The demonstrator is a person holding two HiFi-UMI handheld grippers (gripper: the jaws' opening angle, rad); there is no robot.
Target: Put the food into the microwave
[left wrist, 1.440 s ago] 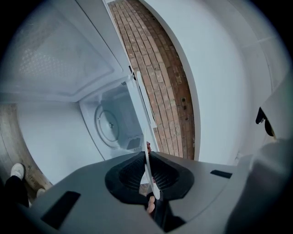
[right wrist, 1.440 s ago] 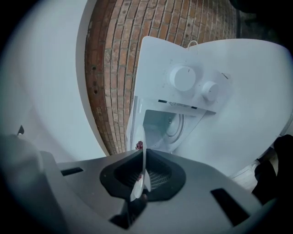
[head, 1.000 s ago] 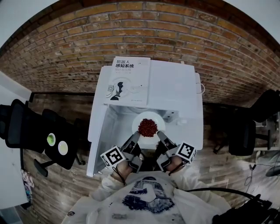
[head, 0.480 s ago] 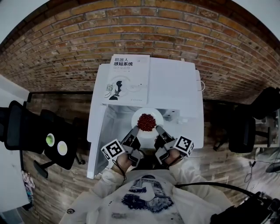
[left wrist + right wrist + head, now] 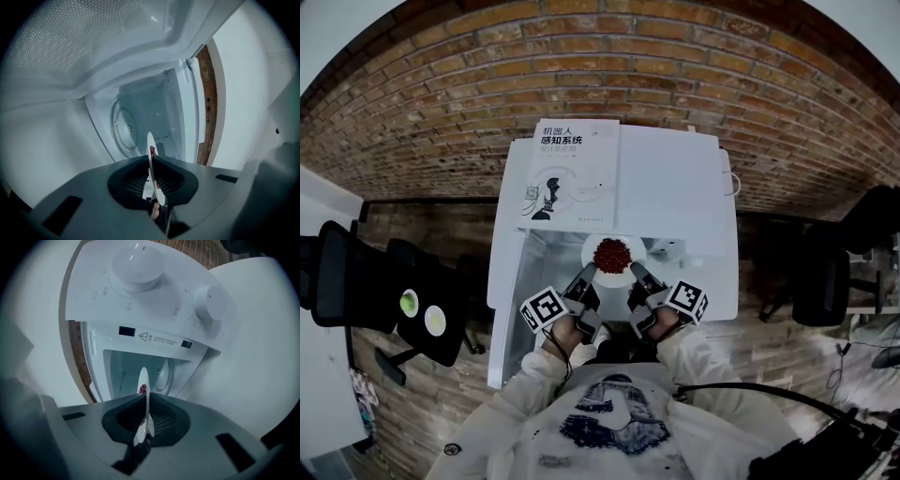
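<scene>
A white plate (image 5: 628,267) heaped with red food (image 5: 612,254) hangs level at the mouth of the white microwave (image 5: 675,187), whose door (image 5: 511,272) stands open to the left. My left gripper (image 5: 586,276) is shut on the plate's left rim and my right gripper (image 5: 636,273) is shut on its right rim. The left gripper view has the plate (image 5: 151,150) edge-on between the jaws of the left gripper (image 5: 151,158), with the cavity and turntable (image 5: 124,129) beyond. In the right gripper view the plate (image 5: 143,392) sits clamped in the right gripper (image 5: 144,398).
A large book (image 5: 572,173) lies on top of the microwave. Two round knobs (image 5: 136,261) (image 5: 208,301) sit on the control panel beside the opening. A brick wall (image 5: 609,75) is behind, and black office chairs (image 5: 356,272) stand to the left and right.
Both grippers have carried the plate forward and lower, closer to the microwave's opening. The grip on both rims is unchanged.
</scene>
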